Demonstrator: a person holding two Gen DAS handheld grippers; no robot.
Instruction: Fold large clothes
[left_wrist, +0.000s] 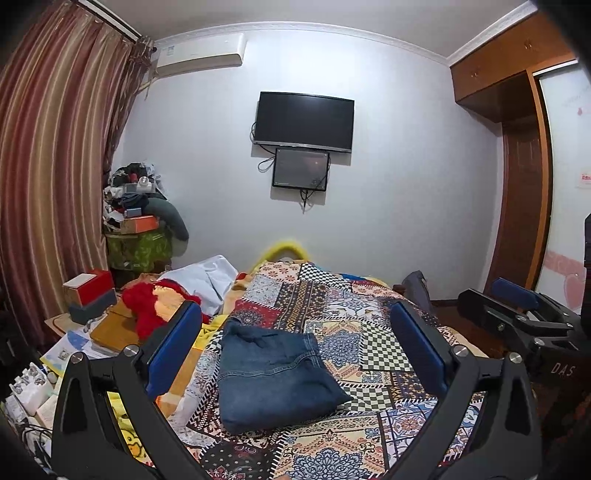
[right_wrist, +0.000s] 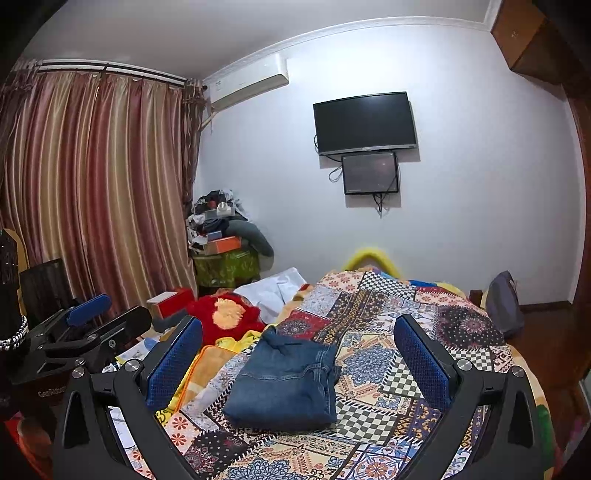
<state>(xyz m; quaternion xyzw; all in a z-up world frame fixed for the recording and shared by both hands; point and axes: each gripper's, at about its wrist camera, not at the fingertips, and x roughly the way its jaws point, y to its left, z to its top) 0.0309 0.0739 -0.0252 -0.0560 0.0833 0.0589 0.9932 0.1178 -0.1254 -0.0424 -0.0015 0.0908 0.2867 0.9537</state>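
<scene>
Two tongs raised over bed, both spread wide, holding nothing.

Left wrist view: left tongs (left_wrist: 295, 339) gape apart above the patchwork bedspread (left_wrist: 369, 332); folded jeans (left_wrist: 273, 380) lie flat on it between the blue pads, untouched. Right tongs (left_wrist: 517, 306) sit at the right edge, also spread.
Right wrist view: right tongs (right_wrist: 299, 350) released; same jeans (right_wrist: 288, 384) lie mid-bed, red plush toy (right_wrist: 225, 317) beyond to the left. Left tongs (right_wrist: 92, 321) at left edge.

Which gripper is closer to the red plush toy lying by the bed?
Left. The left gripper hangs nearer the red plush toy; the right gripper is farther right, above the folded jeans.
</scene>
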